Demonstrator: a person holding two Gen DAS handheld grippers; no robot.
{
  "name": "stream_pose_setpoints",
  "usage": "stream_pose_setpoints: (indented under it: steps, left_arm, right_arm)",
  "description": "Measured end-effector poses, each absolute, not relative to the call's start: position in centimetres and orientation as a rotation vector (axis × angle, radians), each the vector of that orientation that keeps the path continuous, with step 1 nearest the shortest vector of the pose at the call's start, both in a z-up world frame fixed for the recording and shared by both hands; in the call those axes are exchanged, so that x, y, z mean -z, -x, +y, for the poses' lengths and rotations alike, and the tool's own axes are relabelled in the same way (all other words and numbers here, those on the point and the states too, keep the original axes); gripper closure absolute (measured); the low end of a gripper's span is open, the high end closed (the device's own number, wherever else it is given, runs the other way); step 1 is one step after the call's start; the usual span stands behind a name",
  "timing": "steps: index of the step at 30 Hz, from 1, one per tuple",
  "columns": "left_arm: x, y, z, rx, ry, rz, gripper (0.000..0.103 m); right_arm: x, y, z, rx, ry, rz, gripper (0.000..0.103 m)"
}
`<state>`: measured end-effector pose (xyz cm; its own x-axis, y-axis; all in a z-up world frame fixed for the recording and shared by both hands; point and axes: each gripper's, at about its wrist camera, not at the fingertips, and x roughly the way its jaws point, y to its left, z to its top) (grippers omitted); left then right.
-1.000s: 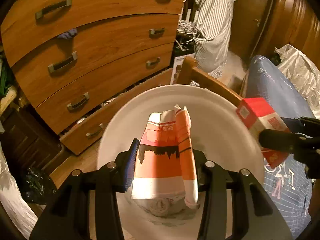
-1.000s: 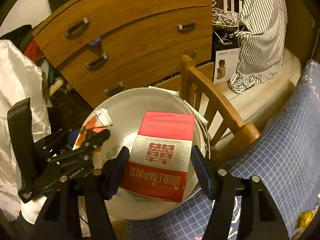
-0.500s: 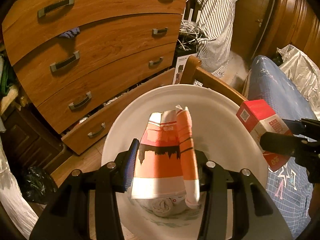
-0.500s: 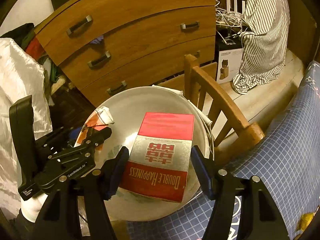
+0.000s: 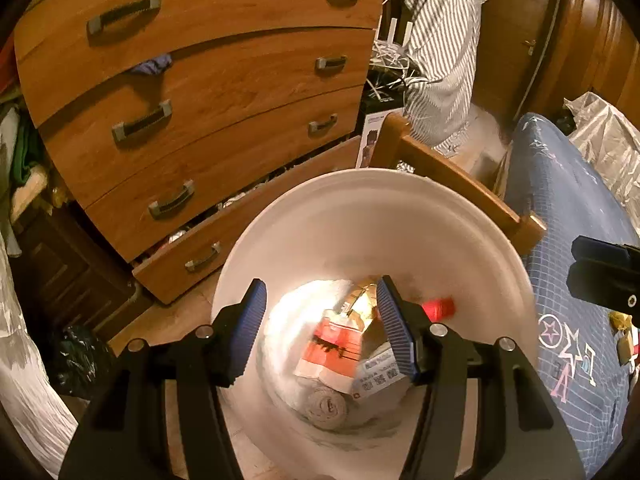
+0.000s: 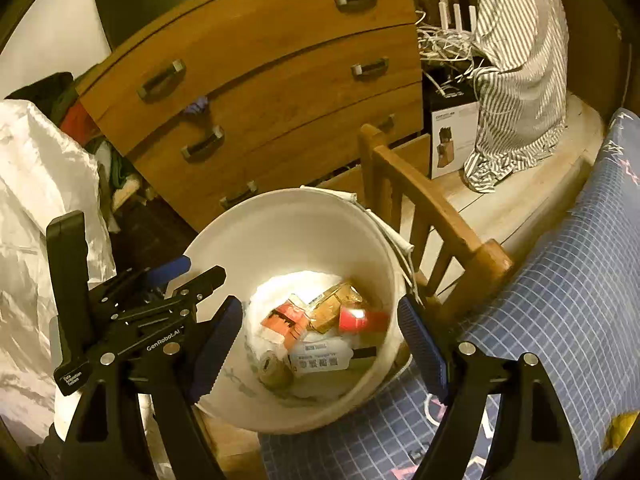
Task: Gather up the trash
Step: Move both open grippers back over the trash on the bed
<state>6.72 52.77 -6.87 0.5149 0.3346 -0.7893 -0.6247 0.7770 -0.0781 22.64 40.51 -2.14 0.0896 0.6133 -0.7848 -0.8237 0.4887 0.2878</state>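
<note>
Left wrist view: we've let go. Left gripper (image 5: 320, 328) jaws are opening over the bucket (image 5: 360, 200), nothing between them; the orange cup (image 5: 332, 344) that was clamped a second ago now lies at the bottom. Right gripper (image 6: 320, 344) likewise opening, empty; red box (image 6: 362, 318) is down in the bucket too. Both items binned.

We see a smooth white plastic bucket (image 6: 320, 220) with paper trash (image 6: 320, 356) inside. The drawers (image 5: 224, 92) are shiny wood with metal handles (image 5: 142, 124).
</note>
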Motion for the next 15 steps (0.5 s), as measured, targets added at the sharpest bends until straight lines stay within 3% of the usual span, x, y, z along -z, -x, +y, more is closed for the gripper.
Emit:
stream_pose_setpoints:
  steps: [6, 15]
  left_arm:
    - [5.7, -7.4, 49.8, -0.54, 0.345, 0.825, 0.048]
    - [6.2, -12.2, 38.9, -0.273, 0.236, 0.856, 0.048]
  right_arm:
    - [1.1, -22.1, 35.0, -1.04, 0.203, 0.939, 0.023]
    - [1.3, -20.2, 16.0, -0.841, 0.11, 0.791, 0.023]
